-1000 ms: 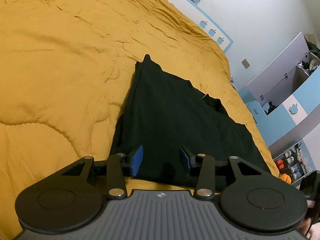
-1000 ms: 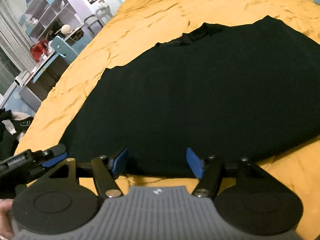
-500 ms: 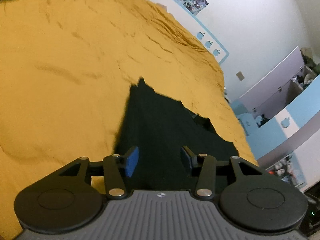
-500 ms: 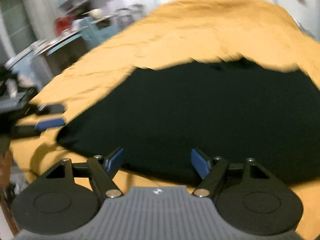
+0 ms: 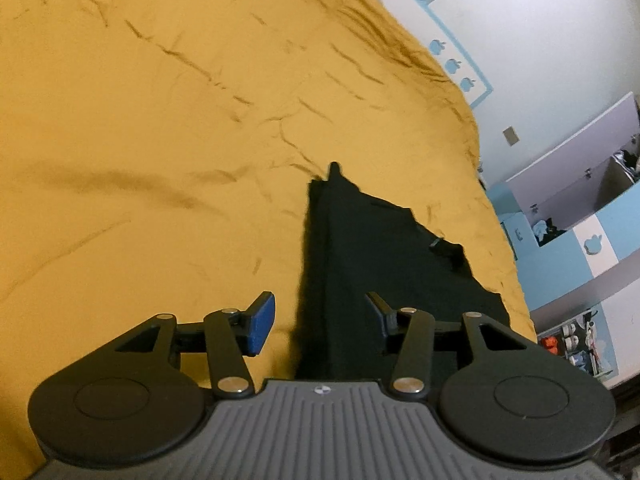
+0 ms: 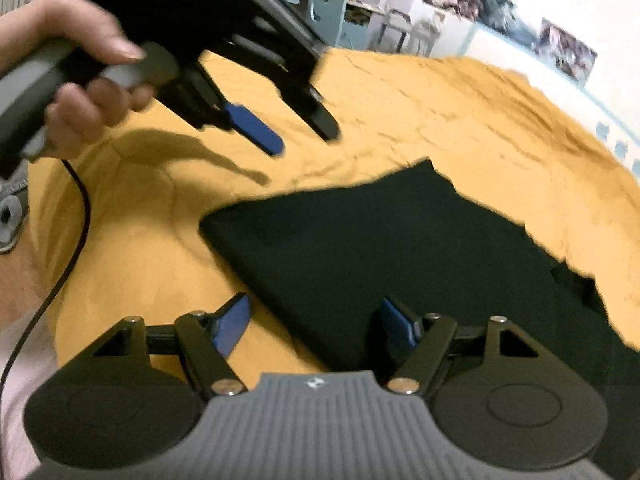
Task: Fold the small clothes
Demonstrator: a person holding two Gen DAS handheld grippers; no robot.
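Between folds: the flat black cotton garment (image 6: 400, 248) lies on the mustard quilted bed (image 5: 160, 120); left gripper (image 5: 320, 320) and right gripper (image 6: 312, 320) jaws wide, empty; next grasp its six o'clock edge.

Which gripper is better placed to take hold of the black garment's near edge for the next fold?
Probably the right gripper: its open jaws already straddle the black garment at its near edge. The left gripper hovers over bare yellow bedspread beside it.

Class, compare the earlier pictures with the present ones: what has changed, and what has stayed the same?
Both grippers swung toward the black garment's left edge. The left gripper, earlier low at the right view's edge, now hangs above the bedspread. The right gripper straddles the edge. Neither grips; the garment lies unchanged.
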